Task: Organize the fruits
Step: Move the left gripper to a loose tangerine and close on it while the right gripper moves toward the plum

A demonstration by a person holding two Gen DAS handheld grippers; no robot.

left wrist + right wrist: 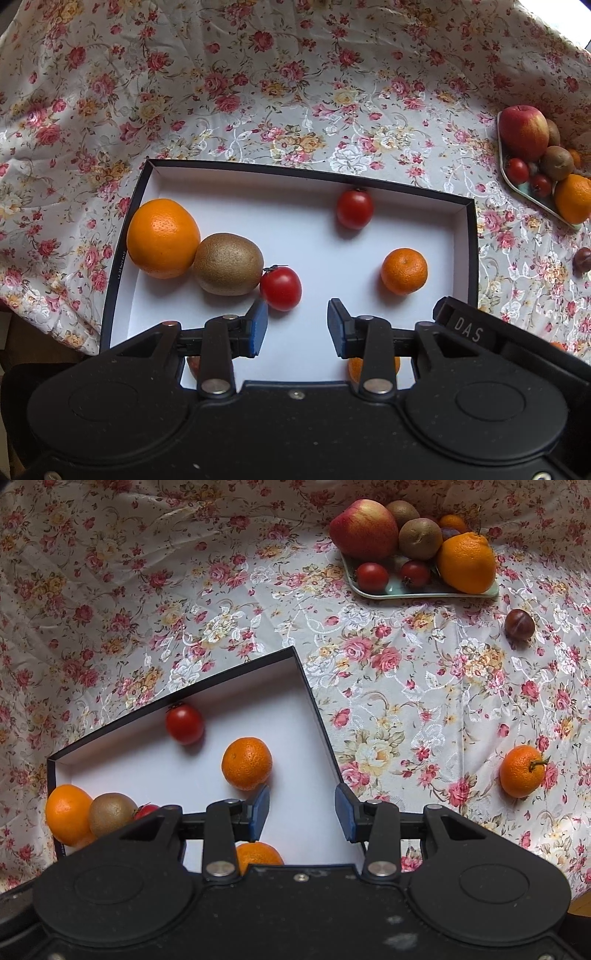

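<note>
- Both grippers hang over the near end of the box, nothing in either: the left gripper has its blue pads apart over the white floor, and the right gripper is spread wide across the box's right wall.
- Partly hidden under the grippers, a mandarin lies at the box's near edge.
- Just past the left gripper's pad sits a red tomato, its stem pointing up-left and touching the kiwi, whose long axis runs left to right.
- Beside the kiwi, touching it, a large orange rests against the left wall.
- Farther in are a small mandarin and a second tomato at the far wall.
- Out on the floral-clothed counter, a stemmed mandarin and a dark plum lie loose.
- Farthest off, a tray holds an apple, kiwis, tomatoes and an orange.
</note>
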